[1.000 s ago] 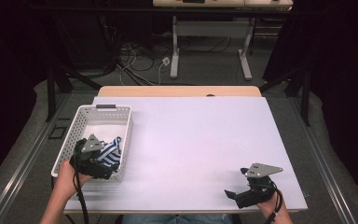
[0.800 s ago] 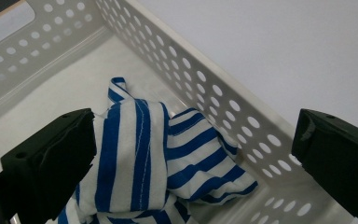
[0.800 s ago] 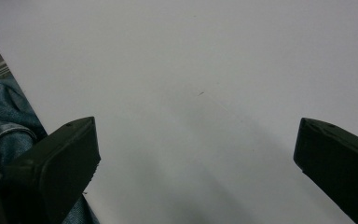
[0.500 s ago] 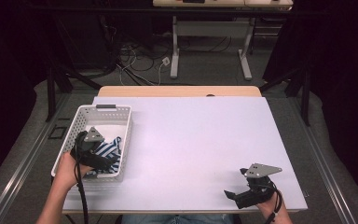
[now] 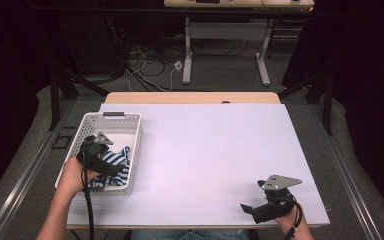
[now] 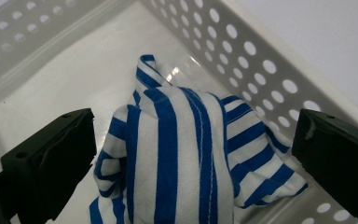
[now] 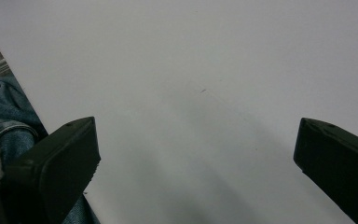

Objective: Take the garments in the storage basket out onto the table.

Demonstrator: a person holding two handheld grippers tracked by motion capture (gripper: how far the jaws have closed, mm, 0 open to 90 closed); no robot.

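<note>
Now my left gripper [image 6: 196,154] hangs wide over the striped cloth [image 6: 186,154], which lies between its fingers [image 6: 51,158] in the basket [image 6: 261,51]. My right gripper [image 7: 196,158] gapes over bare table [image 7: 191,70].

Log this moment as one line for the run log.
left gripper open around striped cloth in basket | right gripper open, idle over table

The table [image 5: 205,150] is evenly lit from above while the room behind is dark. A glare spot shines on the basket [image 6: 177,72] floor. Soft shadows; the near jaws are slightly blurred.
</note>
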